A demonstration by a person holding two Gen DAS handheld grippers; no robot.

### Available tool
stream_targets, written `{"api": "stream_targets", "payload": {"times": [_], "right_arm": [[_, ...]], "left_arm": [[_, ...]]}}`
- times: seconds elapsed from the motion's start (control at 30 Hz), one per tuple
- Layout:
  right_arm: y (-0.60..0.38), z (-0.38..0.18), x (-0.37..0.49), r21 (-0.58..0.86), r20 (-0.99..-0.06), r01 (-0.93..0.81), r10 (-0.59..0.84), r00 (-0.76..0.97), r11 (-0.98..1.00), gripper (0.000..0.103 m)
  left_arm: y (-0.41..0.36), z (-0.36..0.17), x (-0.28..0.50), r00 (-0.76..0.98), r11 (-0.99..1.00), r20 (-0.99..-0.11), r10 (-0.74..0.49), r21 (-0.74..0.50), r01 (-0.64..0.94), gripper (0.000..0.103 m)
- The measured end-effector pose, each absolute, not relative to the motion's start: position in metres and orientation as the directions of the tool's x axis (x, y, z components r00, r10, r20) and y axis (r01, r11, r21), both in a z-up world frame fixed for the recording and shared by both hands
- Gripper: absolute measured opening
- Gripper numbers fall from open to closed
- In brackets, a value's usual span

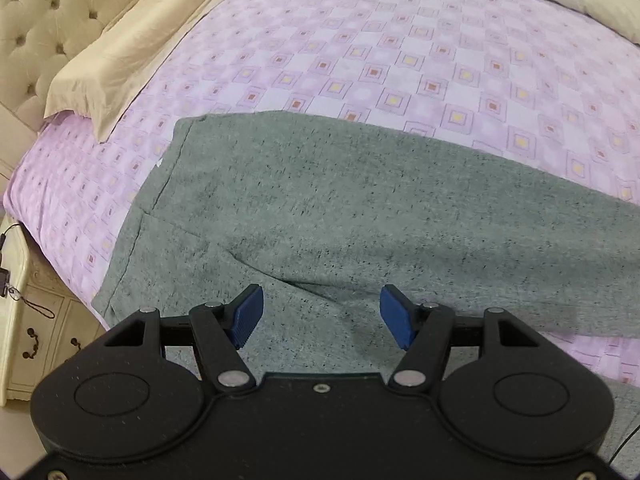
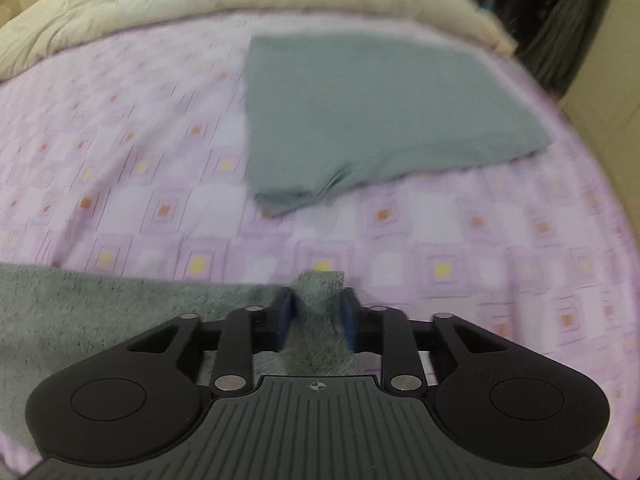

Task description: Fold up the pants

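The jaws of the right gripper (image 2: 316, 316) are clamped on a leg end of the grey pants (image 1: 320, 208), spread on the bed (image 1: 400, 72); the left gripper (image 1: 322, 316) is held open above them. A lengthwise fold appears begun, calling for that end to be carried toward the waistband.

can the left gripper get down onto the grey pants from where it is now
Probably yes. The left gripper hangs open right above the pants, which lie spread flat on the bedsheet, and nothing sits between its fingers and the cloth.
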State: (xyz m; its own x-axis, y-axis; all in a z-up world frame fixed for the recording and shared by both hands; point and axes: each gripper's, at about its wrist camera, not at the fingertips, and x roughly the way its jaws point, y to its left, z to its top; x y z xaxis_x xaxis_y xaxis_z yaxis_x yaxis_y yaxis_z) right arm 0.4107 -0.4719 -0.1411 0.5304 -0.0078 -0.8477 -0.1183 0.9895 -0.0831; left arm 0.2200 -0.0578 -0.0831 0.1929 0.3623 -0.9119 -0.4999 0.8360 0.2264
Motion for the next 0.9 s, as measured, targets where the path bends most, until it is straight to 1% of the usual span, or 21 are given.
{"api": "stream_targets", "payload": {"times": [0.07, 0.1, 0.23, 0.3, 0.37, 0.5, 0.63, 0.73, 0.77, 0.83, 0.87, 0.9], "right_arm": [[-0.473, -0.126, 0.395, -0.058, -0.812, -0.110, 0.017, 0.583, 0.992, 0.029], [-0.473, -0.119, 0.384, -0.017, -0.799, -0.106, 0.050, 0.599, 0.994, 0.029], [-0.457, -0.118, 0.351, 0.122, -0.819, -0.113, 0.164, 0.550, 0.986, 0.029], [-0.453, -0.125, 0.333, 0.157, -0.834, -0.048, 0.159, 0.528, 0.986, 0.030], [-0.455, -0.135, 0.316, 0.196, -0.853, 0.062, 0.139, 0.503, 0.979, 0.030], [-0.465, -0.145, 0.293, 0.210, -0.878, 0.241, 0.074, 0.472, 0.948, 0.030], [-0.475, -0.146, 0.291, 0.269, -0.876, 0.375, 0.063, 0.479, 0.887, 0.031], [-0.475, -0.150, 0.299, 0.287, -0.882, 0.451, 0.049, 0.469, 0.845, 0.031], [-0.476, -0.154, 0.300, 0.289, -0.888, 0.474, 0.048, 0.457, 0.831, 0.031], [-0.474, -0.162, 0.307, 0.293, -0.901, 0.529, 0.045, 0.431, 0.796, 0.031], [-0.471, -0.166, 0.309, 0.298, -0.903, 0.548, 0.045, 0.428, 0.782, 0.031], [-0.466, -0.167, 0.309, 0.292, -0.904, 0.555, 0.035, 0.426, 0.779, 0.019]], "left_arm": [[-0.057, -0.085, 0.220, 0.190, 0.839, -0.915, 0.356, 0.223, -0.496, 0.067], [-0.057, -0.085, 0.220, 0.193, 0.843, -0.915, 0.355, 0.224, -0.489, 0.067], [-0.062, -0.094, 0.229, 0.195, 0.867, -0.919, 0.342, 0.229, -0.442, 0.067], [-0.068, -0.101, 0.236, 0.198, 0.886, -0.931, 0.308, 0.205, -0.415, 0.067], [-0.076, -0.107, 0.242, 0.207, 0.908, -0.938, 0.279, 0.186, -0.376, 0.067], [-0.095, -0.128, 0.260, 0.234, 0.952, -0.948, 0.214, 0.149, -0.268, 0.067], [-0.110, -0.154, 0.280, 0.220, 0.976, -0.961, 0.169, 0.133, -0.170, 0.067], [-0.117, -0.184, 0.291, 0.140, 0.986, -0.980, 0.145, 0.131, -0.105, 0.069], [-0.118, -0.186, 0.291, 0.153, 0.985, -0.976, 0.155, 0.140, -0.101, 0.072], [-0.118, -0.185, 0.292, 0.159, 0.987, -0.977, 0.145, 0.132, -0.088, 0.071], [-0.117, -0.184, 0.292, 0.157, 0.989, -0.978, 0.136, 0.123, -0.087, 0.071], [-0.115, -0.184, 0.291, 0.156, 0.990, -0.980, 0.125, 0.113, -0.085, 0.072]]}}
